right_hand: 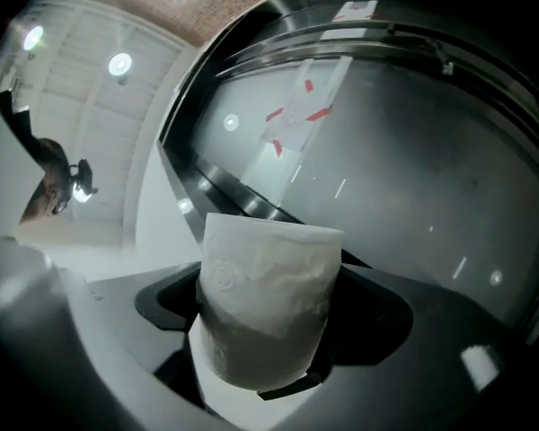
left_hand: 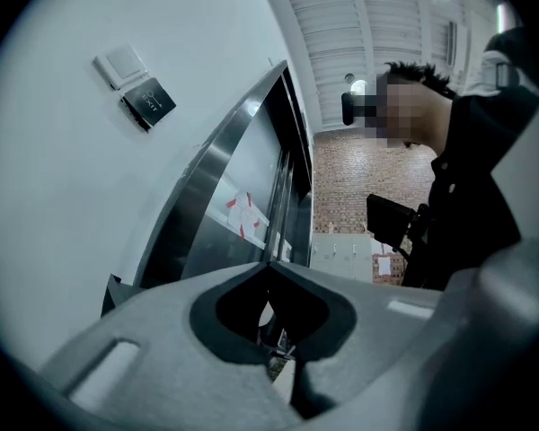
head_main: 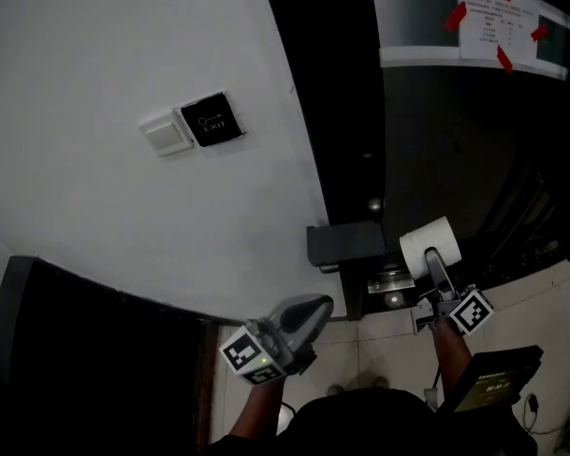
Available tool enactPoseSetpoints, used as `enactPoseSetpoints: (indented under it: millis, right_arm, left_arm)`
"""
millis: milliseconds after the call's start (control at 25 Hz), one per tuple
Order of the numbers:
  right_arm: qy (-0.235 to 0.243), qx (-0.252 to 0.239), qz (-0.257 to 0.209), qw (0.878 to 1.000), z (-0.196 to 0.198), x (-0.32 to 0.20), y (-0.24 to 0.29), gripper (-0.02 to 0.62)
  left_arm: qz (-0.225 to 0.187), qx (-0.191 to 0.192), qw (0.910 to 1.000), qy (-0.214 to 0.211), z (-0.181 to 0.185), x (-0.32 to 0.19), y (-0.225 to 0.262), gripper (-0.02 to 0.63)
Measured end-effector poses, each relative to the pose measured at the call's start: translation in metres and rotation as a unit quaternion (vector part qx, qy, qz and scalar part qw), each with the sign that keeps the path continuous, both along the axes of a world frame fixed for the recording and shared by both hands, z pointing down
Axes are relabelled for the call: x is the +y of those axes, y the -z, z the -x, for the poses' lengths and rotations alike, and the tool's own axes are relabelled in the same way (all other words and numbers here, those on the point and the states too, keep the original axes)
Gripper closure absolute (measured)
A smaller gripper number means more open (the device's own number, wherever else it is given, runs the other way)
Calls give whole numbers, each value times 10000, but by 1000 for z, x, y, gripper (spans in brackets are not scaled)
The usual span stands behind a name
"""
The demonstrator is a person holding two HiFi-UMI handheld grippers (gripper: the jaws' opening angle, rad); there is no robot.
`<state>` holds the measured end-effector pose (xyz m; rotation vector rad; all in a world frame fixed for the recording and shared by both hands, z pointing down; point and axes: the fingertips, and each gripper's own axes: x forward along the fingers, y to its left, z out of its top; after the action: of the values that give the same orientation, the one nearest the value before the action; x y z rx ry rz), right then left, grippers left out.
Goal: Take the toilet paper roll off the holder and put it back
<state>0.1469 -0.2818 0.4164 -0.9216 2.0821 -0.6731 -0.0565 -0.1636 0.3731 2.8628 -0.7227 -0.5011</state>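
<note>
1. The right tool [right_hand: 266, 335] grips the toilet paper roll [right_hand: 269, 281], whose axis points along the jaws.
2. What looks like the holder [head_main: 391, 283] sits just left of the roll.
3. The left tool [left_hand: 275, 272] is closed and empty, farther left.

The toilet paper roll [right_hand: 268, 308] is clamped between the right gripper's [head_main: 435, 266] jaws. What may be the holder [head_main: 347, 244] is mounted just left of that gripper; the left gripper [head_main: 309, 313] is found farther left.
</note>
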Motion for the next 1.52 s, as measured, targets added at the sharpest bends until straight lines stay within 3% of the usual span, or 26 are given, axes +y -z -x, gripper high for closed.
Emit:
enactPoseSetpoints:
  millis: [240, 440, 800, 1280, 1520]
  right_arm:
    - [-314, -963, 902, 9908, -16, -29, -55, 164]
    - [-489, -1337, 1392, 9800, -23, -42, -90, 164]
    - [-481, -1402, 1754, 9733, -12, -49, -113, 164]
    - [-47, -1658, 2086, 9638, 37, -62, -133, 164]
    - [0, -1877, 2185, 9576, 42, -63, -135, 164]
  left_arm:
    - [-59, 147, 9999, 24, 6, 4, 7, 609]
    - [52, 14, 9997, 232, 20, 5, -4, 609]
    - [128, 65, 9991, 399, 27, 11, -5, 609]
    - [182, 125, 9984, 529, 39, 16, -8, 609]
    - [143, 180, 9977, 636, 46, 16, -9, 609]
